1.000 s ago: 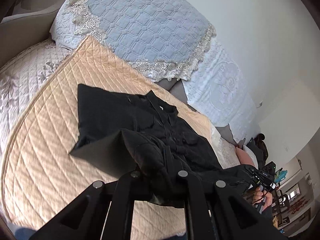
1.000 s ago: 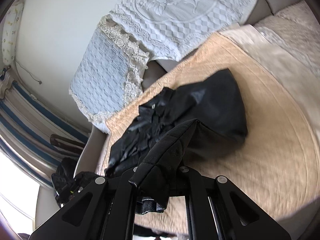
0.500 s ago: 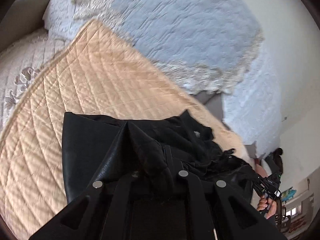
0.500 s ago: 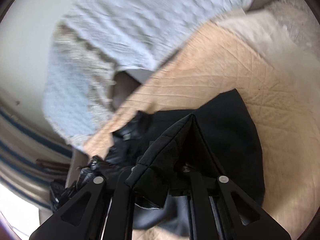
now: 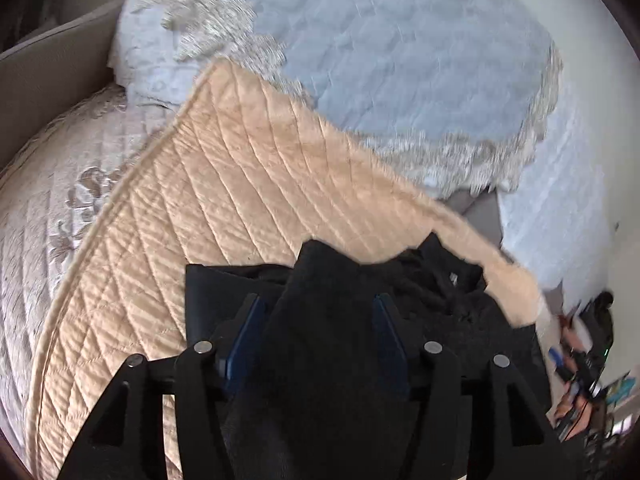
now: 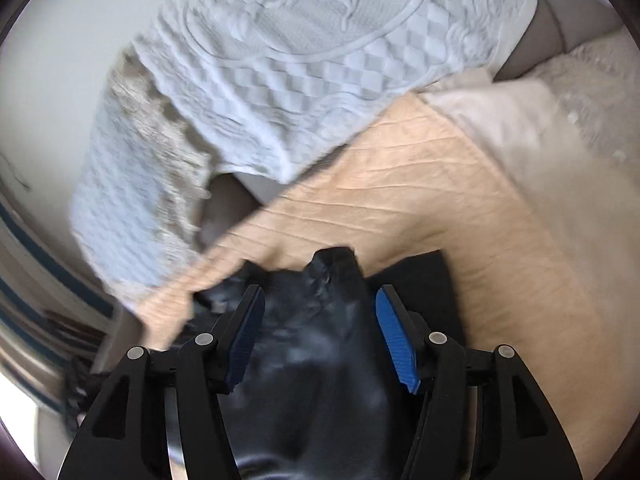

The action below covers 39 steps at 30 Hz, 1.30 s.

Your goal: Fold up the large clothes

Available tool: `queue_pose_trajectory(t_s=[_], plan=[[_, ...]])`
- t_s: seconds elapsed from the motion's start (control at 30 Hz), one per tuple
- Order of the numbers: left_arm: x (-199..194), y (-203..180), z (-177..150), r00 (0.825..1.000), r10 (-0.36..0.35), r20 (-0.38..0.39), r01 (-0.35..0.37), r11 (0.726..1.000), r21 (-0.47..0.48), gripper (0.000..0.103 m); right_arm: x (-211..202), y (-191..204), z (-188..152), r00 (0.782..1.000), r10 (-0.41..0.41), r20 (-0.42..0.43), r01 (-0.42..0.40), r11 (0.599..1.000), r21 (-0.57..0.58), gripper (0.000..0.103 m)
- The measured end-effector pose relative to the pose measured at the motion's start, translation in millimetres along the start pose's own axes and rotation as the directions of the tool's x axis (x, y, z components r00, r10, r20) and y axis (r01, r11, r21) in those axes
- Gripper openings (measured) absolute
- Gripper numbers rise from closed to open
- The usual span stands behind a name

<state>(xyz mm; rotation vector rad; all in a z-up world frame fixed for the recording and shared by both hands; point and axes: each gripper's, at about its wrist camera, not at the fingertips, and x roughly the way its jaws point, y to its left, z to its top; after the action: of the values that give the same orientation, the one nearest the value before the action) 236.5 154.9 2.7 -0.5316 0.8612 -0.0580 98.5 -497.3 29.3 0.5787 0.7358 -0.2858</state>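
Note:
A black jacket [image 5: 332,320] lies on a peach quilted mat [image 5: 240,208] on the bed. In the left wrist view my left gripper [image 5: 318,300] is open, its blue-padded fingers [image 5: 244,332] standing wide on either side of a raised fold of the jacket. In the right wrist view my right gripper [image 6: 320,294] is also open, its blue pads [image 6: 396,340] apart around a shiny bunched part of the jacket [image 6: 320,340]. The fabric lies loose between both pairs of jaws.
A light blue quilted pillow with lace trim [image 5: 400,60] and a white embossed pillow [image 6: 320,40] stand at the head of the bed. A white embroidered bedspread [image 5: 52,200] lies left of the mat. A person's hand with a device [image 5: 572,344] is at far right.
Both grippers moved forward over the jacket toward the pillows and opened, letting go of the folds they held. The carried jacket edge now lies over the rest of the garment.

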Motion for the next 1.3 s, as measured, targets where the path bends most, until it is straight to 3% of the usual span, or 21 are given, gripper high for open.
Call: queue_pose_trajectory(t_s=[0.1,0.23,0.27,0.3,0.33,0.37,0.43,0.57,0.7,0.8,0.9,0.97,1.07,1.2,1.27,1.3], plan=[[31.2,-5.8,3.1,0.994,0.067,-0.088,-0.062,0.996,0.057,0.059,30.1,11.1,-0.2,0.989,-0.083,-0.124,0.070,0.992,-0.101,0.059],[59.8,-16.8,0.8,0.982,0.137,-0.128,-0.121,0.985,0.122,0.053,60.7,23.5,-3.8,0.957,-0.174,-0.234,0.121,0.966,-0.227,0.058],[59.7,-21.9,-1.2,0.983,0.140,-0.116,-0.122,0.981,0.150,0.047,62.0,28.4,-6.6,0.954,-0.185,-0.238,0.122,0.959,-0.257,0.041],[58.1,-28.3,-3.5,0.983,0.155,-0.098,-0.135,0.973,0.188,0.035,60.4,32.5,-9.4,0.952,-0.205,-0.227,0.136,0.948,-0.287,0.015],[54.8,-34.5,-6.0,0.982,0.173,-0.071,-0.153,0.963,0.222,0.020,57.4,36.1,-11.6,0.954,-0.217,-0.209,0.147,0.940,-0.307,0.009],[50.0,-39.1,-8.0,0.984,0.169,-0.052,-0.152,0.958,0.242,0.014,52.7,39.2,-13.1,0.958,-0.210,-0.194,0.141,0.938,-0.317,0.003],[35.7,-45.3,-9.4,0.990,0.143,-0.010,-0.136,0.959,0.250,0.005,38.3,45.2,-12.0,0.974,-0.174,-0.147,0.119,0.939,-0.323,0.003],[-9.9,-63.3,1.7,0.989,0.058,0.137,-0.093,0.961,0.261,0.004,-3.5,54.2,3.8,0.999,-0.055,0.000,0.052,0.953,-0.297,0.003],[-39.3,-82.6,21.1,0.963,-0.010,0.269,-0.065,0.961,0.270,0.004,-20.1,56.4,24.2,0.993,0.011,0.117,0.021,0.963,-0.269,0.003],[-28.9,-85.5,34.5,0.948,0.005,0.320,-0.097,0.957,0.272,0.004,3.5,41.3,35.0,0.993,-0.029,0.114,0.052,0.976,-0.211,0.003],[28.6,-72.2,45.4,0.967,0.106,0.232,-0.163,0.956,0.243,0.004,49.1,17.6,35.9,0.992,-0.125,0.035,0.129,0.979,-0.157,0.003],[71.7,-57.5,39.1,0.965,0.208,0.157,-0.242,0.942,0.234,0.004,76.8,-3.7,29.4,0.981,-0.191,-0.042,0.185,0.976,-0.118,0.005],[110.8,-33.2,28.9,0.958,0.277,0.077,-0.287,0.936,0.205,0.006,93.4,-14.7,16.5,0.968,-0.238,-0.078,0.226,0.964,-0.137,0.011],[108.7,-35.5,29.0,0.956,0.280,0.092,-0.293,0.932,0.212,0.007,84.5,-12.8,20.3,0.969,-0.240,-0.061,0.230,0.963,-0.140,0.020],[98.4,-39.2,31.9,0.955,0.283,0.087,-0.295,0.931,0.217,0.007,68.9,-7.6,22.7,0.962,-0.271,-0.033,0.265,0.955,-0.132,0.023],[87.3,-42.5,31.3,0.956,0.273,0.105,-0.290,0.931,0.221,0.007,54.9,-3.0,21.4,0.969,-0.247,-0.006,0.244,0.961,-0.130,0.024]])
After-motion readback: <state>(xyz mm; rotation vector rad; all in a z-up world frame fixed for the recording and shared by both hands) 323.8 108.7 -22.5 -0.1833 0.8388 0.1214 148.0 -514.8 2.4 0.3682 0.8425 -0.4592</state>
